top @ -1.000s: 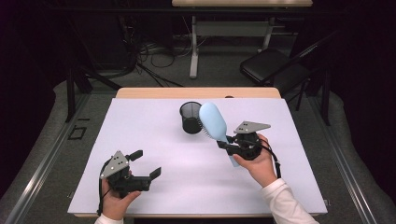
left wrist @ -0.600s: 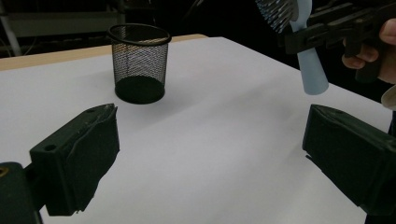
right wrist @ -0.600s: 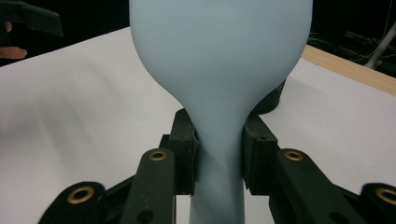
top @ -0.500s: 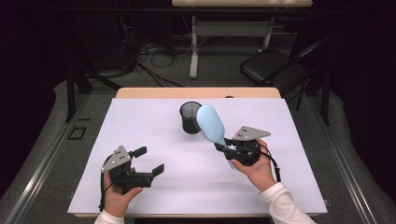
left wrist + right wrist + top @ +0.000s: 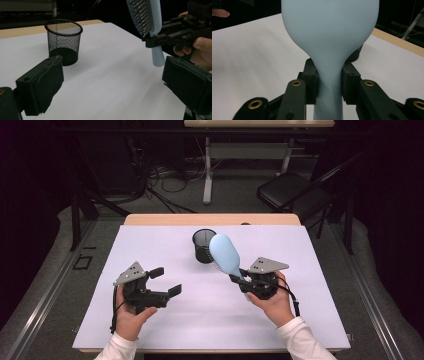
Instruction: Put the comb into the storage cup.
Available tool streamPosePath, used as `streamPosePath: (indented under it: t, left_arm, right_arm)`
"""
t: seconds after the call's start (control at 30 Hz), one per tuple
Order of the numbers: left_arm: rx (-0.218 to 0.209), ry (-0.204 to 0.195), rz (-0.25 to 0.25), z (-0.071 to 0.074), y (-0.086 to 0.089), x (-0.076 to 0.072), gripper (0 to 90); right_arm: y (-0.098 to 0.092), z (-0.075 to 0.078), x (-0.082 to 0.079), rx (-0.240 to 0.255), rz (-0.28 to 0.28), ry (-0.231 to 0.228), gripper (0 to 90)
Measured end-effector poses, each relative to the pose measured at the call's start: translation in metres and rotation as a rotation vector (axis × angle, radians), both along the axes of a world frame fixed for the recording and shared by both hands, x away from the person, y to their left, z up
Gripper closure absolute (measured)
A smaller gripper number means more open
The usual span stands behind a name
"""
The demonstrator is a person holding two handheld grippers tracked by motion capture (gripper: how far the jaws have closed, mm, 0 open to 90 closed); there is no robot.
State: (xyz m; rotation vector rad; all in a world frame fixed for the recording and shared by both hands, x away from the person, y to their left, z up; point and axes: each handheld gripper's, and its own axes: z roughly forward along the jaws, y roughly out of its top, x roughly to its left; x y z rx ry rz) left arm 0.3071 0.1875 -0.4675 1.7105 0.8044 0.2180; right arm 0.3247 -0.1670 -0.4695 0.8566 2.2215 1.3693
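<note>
**Right jaws clamped on the brush, left jaws wide and empty**

Your right gripper (image 5: 239, 276) has its two jaws drawn in narrow on the neck of the light blue hairbrush (image 5: 225, 255). In the right gripper view the black pads (image 5: 312, 82) press flat against both sides of the handle, just below where it widens into the head. You hold the brush up off the white table cover (image 5: 300, 270), head raised and tilted toward the far side, with the bristles facing your left. In the left gripper view the bristle face (image 5: 140, 15) is turned toward that camera, and the end of the handle hangs below the jaws.

Your left gripper (image 5: 165, 281) has its jaws spread wide, with nothing between them and nothing touching the pads (image 5: 40, 85). It is raised above the cover, well apart from the brush.

The black mesh cup (image 5: 204, 246) stands upright on the cover, toward the far edge. In the high view the brush head sits just to its right; whether the two touch you cannot tell from there, though the left gripper view shows clear cover between them.

Count: one hairbrush, one mesh cup, two grippers.
</note>
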Motion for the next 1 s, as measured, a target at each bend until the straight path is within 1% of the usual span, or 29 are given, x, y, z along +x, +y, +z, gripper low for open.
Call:
streamPosePath:
  t: [0.07,0.23,0.4,0.53,0.6,0.67,0.83,0.9,0.93,1.0]
  left_arm:
    - [-0.016,0.007,-0.009,0.003,-0.002,0.003,3.8]
    - [-0.001,0.016,-0.016,0.01,-0.008,0.011,3.8]
    - [-0.006,0.033,-0.027,0.018,-0.013,0.018,3.8]
    - [0.004,0.048,-0.031,0.022,-0.017,0.024,3.9]
    - [0.001,0.055,-0.031,0.024,-0.019,0.027,3.9]
    - [-0.007,0.061,-0.033,0.026,-0.02,0.029,3.9]
    - [-0.017,0.086,-0.039,0.032,-0.022,0.037,3.8]
    - [-0.011,0.095,-0.052,0.034,-0.023,0.039,3.8]
    - [-0.004,0.106,-0.051,0.035,-0.024,0.04,3.8]
    - [0.004,0.111,-0.059,0.036,-0.026,0.042,3.8]
  right_arm:
    - [0.0,0.0,0.0,0.002,-0.003,-0.004,69.4]
    - [0.0,-0.001,0.001,0.002,-0.001,0.001,69.4]
    - [0.0,-0.002,0.001,0.0,-0.008,-0.004,69.4]
    - [0.0,-0.003,0.001,-0.004,-0.01,-0.005,69.4]
    - [0.0,-0.004,0.002,-0.003,-0.01,-0.003,69.4]
    - [0.0,-0.005,0.002,-0.008,-0.011,-0.007,69.3]
    - [0.003,-0.006,-0.001,-0.032,-0.017,-0.039,69.3]
    - [0.003,-0.006,-0.001,-0.035,-0.018,-0.047,69.3]
    - [0.003,-0.006,-0.001,-0.036,-0.016,-0.044,69.3]
    - [0.003,-0.007,0.0,-0.033,-0.02,-0.044,69.3]
